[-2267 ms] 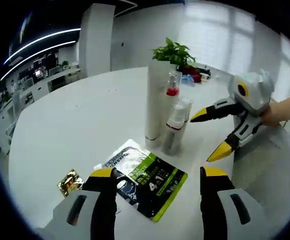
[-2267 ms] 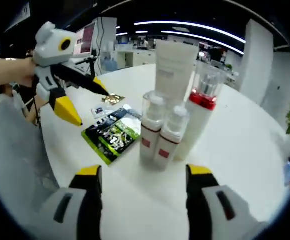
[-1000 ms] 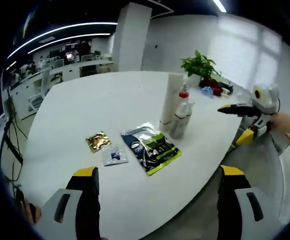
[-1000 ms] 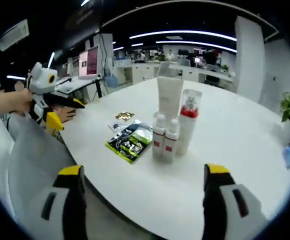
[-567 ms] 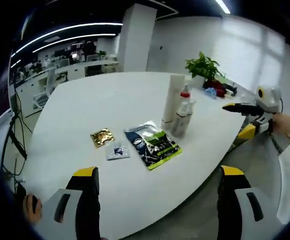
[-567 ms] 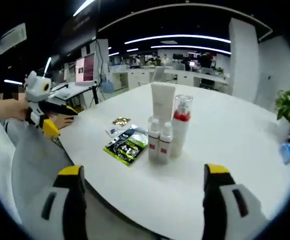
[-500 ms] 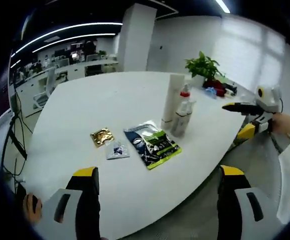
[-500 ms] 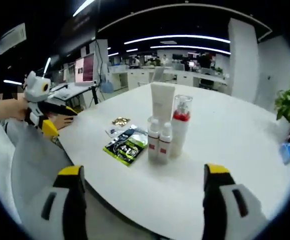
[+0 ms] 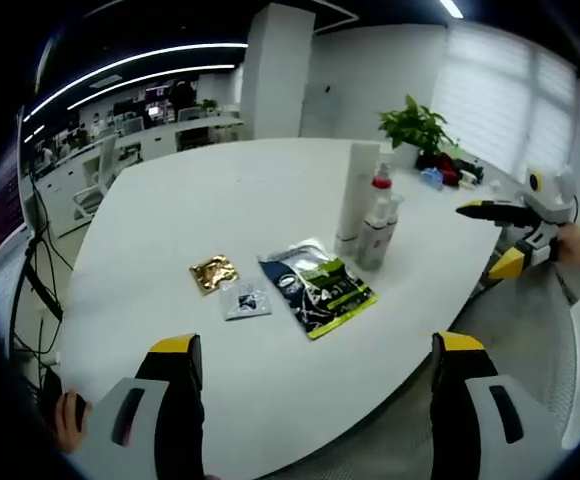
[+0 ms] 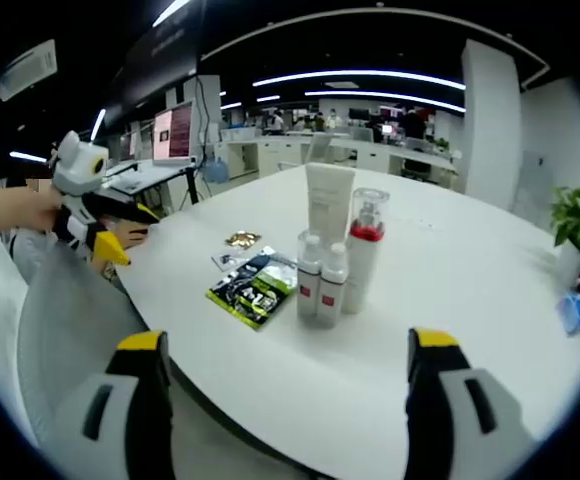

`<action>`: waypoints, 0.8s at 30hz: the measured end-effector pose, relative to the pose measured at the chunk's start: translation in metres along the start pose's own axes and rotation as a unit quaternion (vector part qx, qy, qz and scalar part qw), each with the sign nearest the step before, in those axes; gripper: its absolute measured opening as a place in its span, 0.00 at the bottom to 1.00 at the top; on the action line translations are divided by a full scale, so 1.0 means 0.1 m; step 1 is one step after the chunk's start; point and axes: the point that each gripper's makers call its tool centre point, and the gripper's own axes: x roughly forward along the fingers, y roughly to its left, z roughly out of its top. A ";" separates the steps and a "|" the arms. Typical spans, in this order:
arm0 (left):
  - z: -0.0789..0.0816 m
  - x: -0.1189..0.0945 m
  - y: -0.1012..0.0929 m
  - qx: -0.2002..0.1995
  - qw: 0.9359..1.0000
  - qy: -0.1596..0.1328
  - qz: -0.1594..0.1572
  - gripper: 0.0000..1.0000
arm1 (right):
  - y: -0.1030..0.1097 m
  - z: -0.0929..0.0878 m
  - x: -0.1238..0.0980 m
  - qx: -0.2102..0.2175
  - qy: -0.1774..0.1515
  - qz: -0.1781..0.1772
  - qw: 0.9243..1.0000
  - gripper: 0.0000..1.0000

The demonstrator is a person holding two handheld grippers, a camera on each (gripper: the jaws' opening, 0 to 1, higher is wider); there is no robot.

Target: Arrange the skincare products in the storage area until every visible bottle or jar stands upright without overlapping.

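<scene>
Left gripper [image 9: 310, 365] jaws apart, empty. Right gripper [image 10: 282, 370] jaws apart, empty. Tube [image 10: 328, 206], pump bottle [image 10: 364, 250], two small bottles [image 10: 320, 278] upright, clustered on table [image 10: 450, 300]. Green packet [image 9: 318, 287], sachets [image 9: 228, 285] flat beside.

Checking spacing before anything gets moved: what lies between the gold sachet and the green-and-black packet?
A small clear sachet lies between the gold sachet and green-and-black packet, in the left gripper view.
</scene>
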 end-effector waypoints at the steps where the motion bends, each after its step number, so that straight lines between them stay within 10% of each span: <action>1: 0.00 0.03 0.03 0.002 1.000 0.002 0.004 0.86 | 0.00 0.00 0.01 0.001 0.000 0.000 1.000 0.99; 24: -0.04 0.76 0.54 0.031 0.995 0.083 0.046 0.76 | -0.12 -0.04 0.02 0.016 0.005 -0.022 1.000 0.98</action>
